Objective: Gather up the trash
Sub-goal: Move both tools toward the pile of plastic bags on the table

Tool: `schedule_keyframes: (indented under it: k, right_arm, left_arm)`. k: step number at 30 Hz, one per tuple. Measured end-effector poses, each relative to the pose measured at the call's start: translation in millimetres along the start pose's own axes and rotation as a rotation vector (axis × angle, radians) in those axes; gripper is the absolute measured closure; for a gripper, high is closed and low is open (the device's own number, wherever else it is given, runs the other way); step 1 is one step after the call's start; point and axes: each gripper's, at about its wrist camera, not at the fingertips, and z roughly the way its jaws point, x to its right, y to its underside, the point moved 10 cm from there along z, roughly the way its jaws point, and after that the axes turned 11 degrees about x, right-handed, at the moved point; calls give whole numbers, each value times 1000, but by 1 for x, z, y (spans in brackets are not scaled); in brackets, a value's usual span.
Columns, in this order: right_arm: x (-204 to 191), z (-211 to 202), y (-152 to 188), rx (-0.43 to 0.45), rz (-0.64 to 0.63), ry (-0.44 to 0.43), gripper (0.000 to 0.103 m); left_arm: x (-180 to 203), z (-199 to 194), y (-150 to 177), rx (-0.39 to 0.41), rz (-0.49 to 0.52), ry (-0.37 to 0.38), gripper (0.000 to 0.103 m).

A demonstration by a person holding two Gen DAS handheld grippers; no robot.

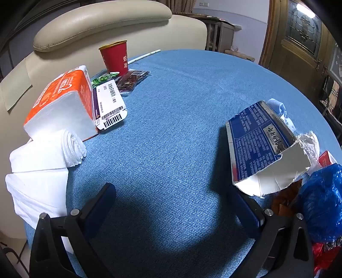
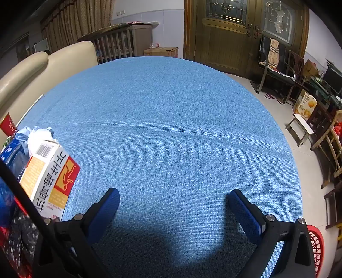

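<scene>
On the blue tablecloth (image 1: 175, 119), my left gripper (image 1: 173, 192) is open and empty. A torn blue carton (image 1: 258, 145) lies just past its right finger, beside crumpled white paper (image 1: 310, 143) and a blue plastic bag (image 1: 322, 201). Far left are a red paper cup (image 1: 115, 56), a dark snack wrapper (image 1: 130, 82), a green wrapper (image 1: 102, 78) and a white flattened box (image 1: 109, 104). My right gripper (image 2: 173, 196) is open and empty over bare cloth (image 2: 171, 128). A white, red and orange carton (image 2: 51, 179) stands left of it, with crumpled paper (image 2: 38, 134) behind.
An orange tissue pack (image 1: 62, 100) and loose white tissues (image 1: 42, 162) lie at the table's left edge. A cream sofa (image 1: 102, 19) backs the table. A red basket (image 2: 316, 246) shows below the table's right edge. Chairs and boxes (image 2: 303, 104) stand on the floor to the right.
</scene>
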Motion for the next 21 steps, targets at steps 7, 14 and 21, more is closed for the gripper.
schedule_keyframes:
  k: [7, 14, 21]
  right_arm:
    - [22, -30, -7, 22, 17, -22, 0]
    - [25, -110, -22, 122, 35, -69, 0]
    - [6, -176, 7, 138, 30, -148, 0]
  left_arm:
    - [-17, -39, -3, 47, 9, -25, 0]
    - [-8, -107, 11, 107, 8, 17, 0]
    - [16, -159, 34, 136, 21, 104, 0]
